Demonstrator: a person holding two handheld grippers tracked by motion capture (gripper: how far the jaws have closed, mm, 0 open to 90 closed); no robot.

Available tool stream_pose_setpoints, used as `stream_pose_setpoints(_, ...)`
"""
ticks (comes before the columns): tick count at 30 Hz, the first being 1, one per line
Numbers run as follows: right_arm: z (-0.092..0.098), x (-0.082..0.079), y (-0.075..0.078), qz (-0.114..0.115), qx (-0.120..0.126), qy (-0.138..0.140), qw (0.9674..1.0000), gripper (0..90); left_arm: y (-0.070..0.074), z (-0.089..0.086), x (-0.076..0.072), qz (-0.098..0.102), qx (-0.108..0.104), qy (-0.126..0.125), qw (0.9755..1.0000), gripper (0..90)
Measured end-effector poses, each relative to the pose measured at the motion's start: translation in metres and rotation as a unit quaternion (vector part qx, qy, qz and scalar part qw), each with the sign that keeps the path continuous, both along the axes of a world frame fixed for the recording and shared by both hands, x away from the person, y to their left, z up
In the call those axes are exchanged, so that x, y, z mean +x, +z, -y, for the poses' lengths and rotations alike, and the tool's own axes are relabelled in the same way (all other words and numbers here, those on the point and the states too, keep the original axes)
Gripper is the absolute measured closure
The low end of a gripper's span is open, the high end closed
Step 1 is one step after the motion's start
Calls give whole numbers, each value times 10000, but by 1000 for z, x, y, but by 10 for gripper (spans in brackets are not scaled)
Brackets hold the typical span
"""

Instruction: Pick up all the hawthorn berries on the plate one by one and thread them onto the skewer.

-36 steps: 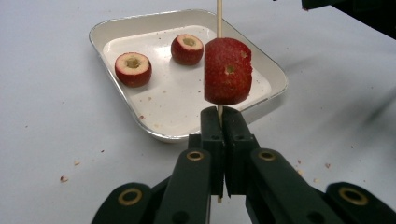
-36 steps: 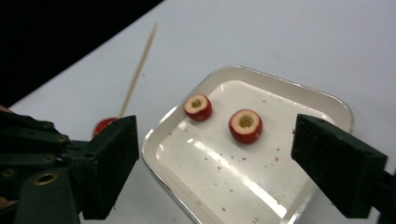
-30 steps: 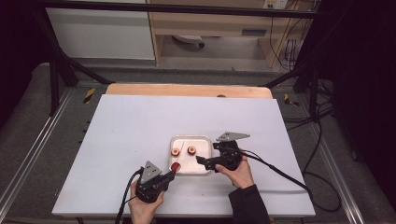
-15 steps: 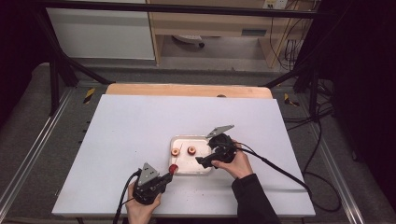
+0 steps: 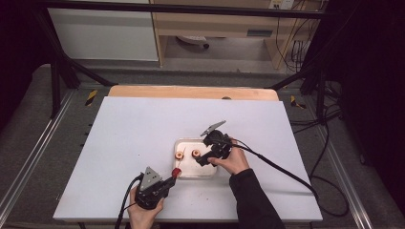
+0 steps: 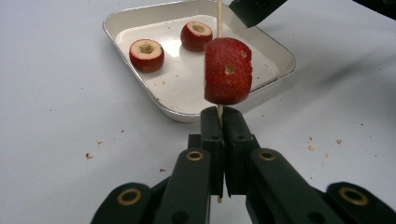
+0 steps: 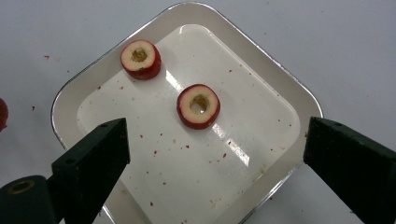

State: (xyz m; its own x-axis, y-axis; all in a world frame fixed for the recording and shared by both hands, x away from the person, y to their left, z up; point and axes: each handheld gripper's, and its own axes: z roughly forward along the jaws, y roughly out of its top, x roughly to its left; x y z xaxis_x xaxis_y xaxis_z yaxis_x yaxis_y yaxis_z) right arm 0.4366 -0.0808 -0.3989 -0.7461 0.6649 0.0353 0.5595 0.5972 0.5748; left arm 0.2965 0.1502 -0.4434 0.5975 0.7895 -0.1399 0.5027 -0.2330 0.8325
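Before you lies a white table (image 5: 143, 138) with a bare wooden strip along its far edge, set inside a dark metal frame, with pale cabinets and trailing cables on the floor beyond. Near the middle of the table sits a shallow white square tray with rounded corners (image 5: 181, 143), its floor flecked with small red crumbs.

Two cored red fruit pieces with pale centres lie in the tray, apart from each other: one (image 7: 140, 59) close to a corner, the other (image 7: 198, 106) nearer the middle.

Your left gripper (image 6: 219, 121) is low on the near side of the table, just short of the tray. Its jaws are clenched on a thin wooden skewer (image 6: 218, 18) that stands upright between them. A red cored fruit piece (image 6: 228, 71) is threaded on the skewer just above the jaw tips, a small hole showing in its side.

Your right gripper (image 5: 210, 150) hangs over the tray, held in your right hand (image 5: 234, 160) with a dark sleeve behind it. Its jaws are spread wide, grasping nothing, and in the right gripper view they frame the tray with the middle fruit piece between them.
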Motion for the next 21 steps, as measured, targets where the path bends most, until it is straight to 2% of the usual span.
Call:
stream_pose_setpoints(12,-21,21,-2,-345,-242,-73,9991,137,0,-1,0,0,-10,-3,10000,882)
stream_pose_setpoints(16,-26,25,-7,-485,-218,-87,9985,187,0,-2,0,5,10,0,10000,882)
stream_pose_setpoints(21,-27,31,-14,-615,-355,-113,9974,248,-1,-2,1,-8,17,11,10000,882)
